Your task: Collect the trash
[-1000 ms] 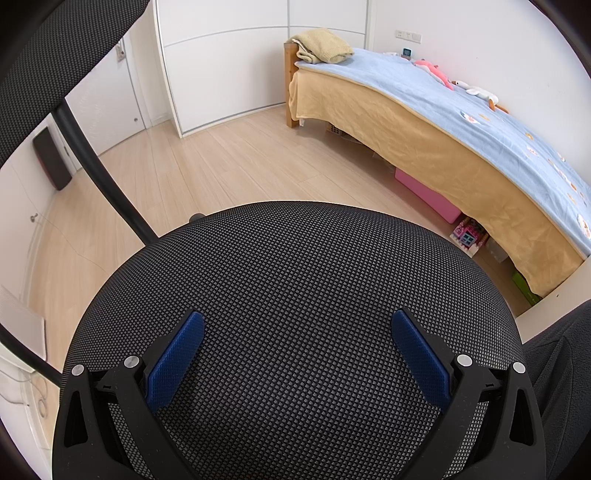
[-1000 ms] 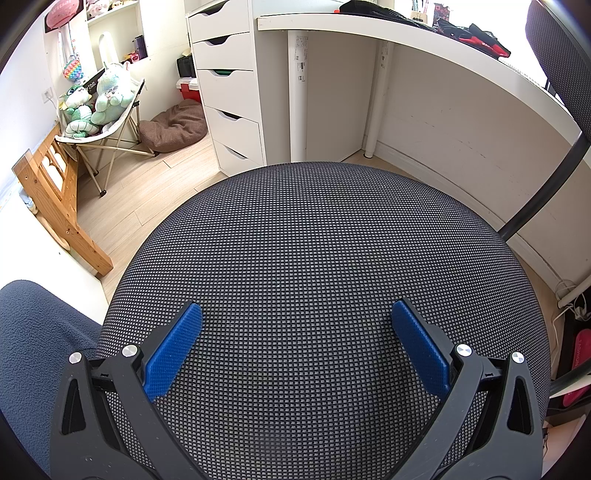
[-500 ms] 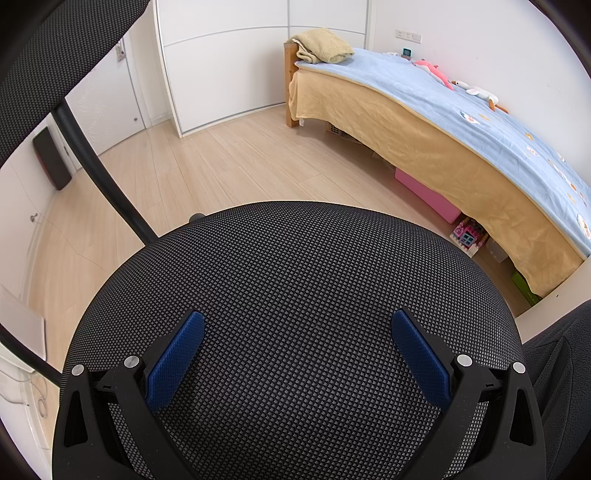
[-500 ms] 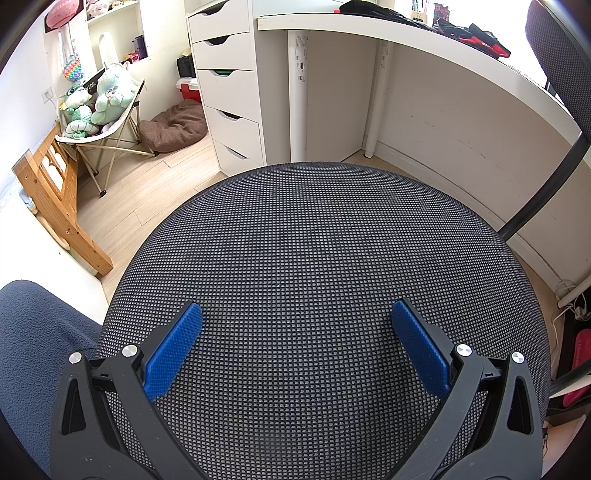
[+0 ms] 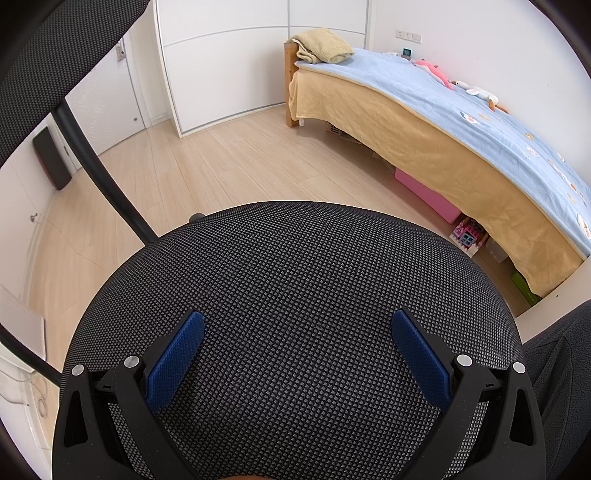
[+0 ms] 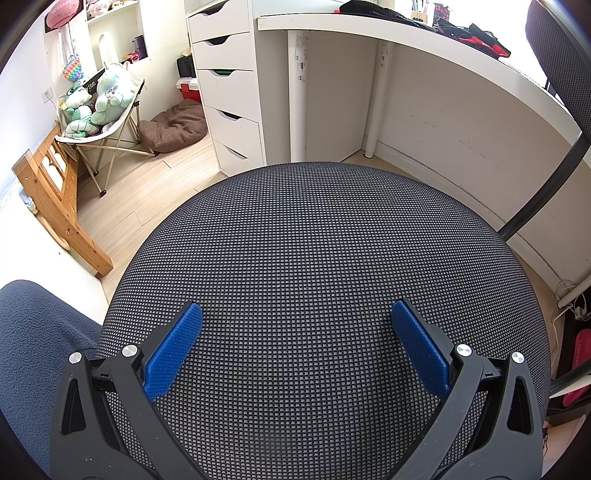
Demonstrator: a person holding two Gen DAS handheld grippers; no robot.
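Note:
No trash shows in either view. My left gripper (image 5: pixel 297 325) hangs open just above a black mesh office chair seat (image 5: pixel 295 266), with nothing between its blue pads. From the opposite side, my right gripper (image 6: pixel 297 315) is also open and empty over the same chair seat (image 6: pixel 314 240). Each view is mostly filled by the seat.
Left wrist view: a bed (image 5: pixel 461 122) with blue blanket at right, pink box (image 5: pixel 428 195) and toys under it, white wardrobe (image 5: pixel 236 62), bare wood floor (image 5: pixel 207 170), chair armrest post (image 5: pixel 99 173). Right wrist view: white desk (image 6: pixel 406 33), drawer unit (image 6: pixel 229 85), folding chair with plush toys (image 6: pixel 99 107), brown cushion (image 6: pixel 173 125).

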